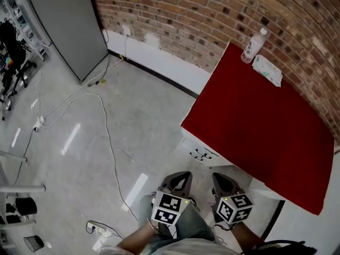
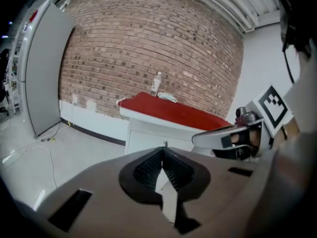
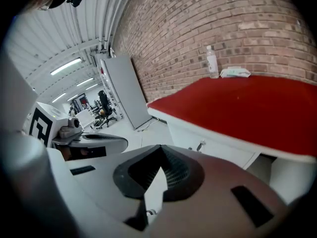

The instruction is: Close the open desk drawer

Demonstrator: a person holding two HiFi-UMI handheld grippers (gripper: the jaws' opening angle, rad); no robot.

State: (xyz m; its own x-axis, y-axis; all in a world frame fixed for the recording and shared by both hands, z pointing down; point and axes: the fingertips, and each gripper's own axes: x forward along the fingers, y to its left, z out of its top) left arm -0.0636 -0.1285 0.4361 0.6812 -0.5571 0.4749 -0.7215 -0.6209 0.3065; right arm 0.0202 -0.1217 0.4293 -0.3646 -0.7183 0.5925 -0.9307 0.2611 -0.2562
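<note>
- Two grippers sit lowest in the head view, closest to the wearer. The left gripper (image 1: pixel 179 178) and right gripper (image 1: pixel 221 179) are side by side, pointing towards the desk. Each has its jaws pressed together on nothing.
- Pale, glossy floor (image 1: pixel 69 105) fills the left half, with a white cable (image 1: pixel 108 137) looping across it.
- Brick wall (image 1: pixel 212 15) runs behind the desk.
- Desk (image 1: pixel 255 116) stands at right against the wall, with a red top over a white body.
- Drawer (image 1: pixel 201 152) is under the desk's near left edge, just ahead of the grippers. It has a white front with small dark handles. The front seems to jut a little past the red top, so I judge it not yet shut. Neither gripper touches it.
- Bottle (image 1: pixel 254 45) stands at the top's far corner beside a tissue pack (image 1: pixel 267 69), well apart from the drawer.
- To do this step well, bring one gripper's closed tips flat against the drawer front beside the handles. Push straight in along the runners until the front sits flush, keeping the other gripper clear.
</note>
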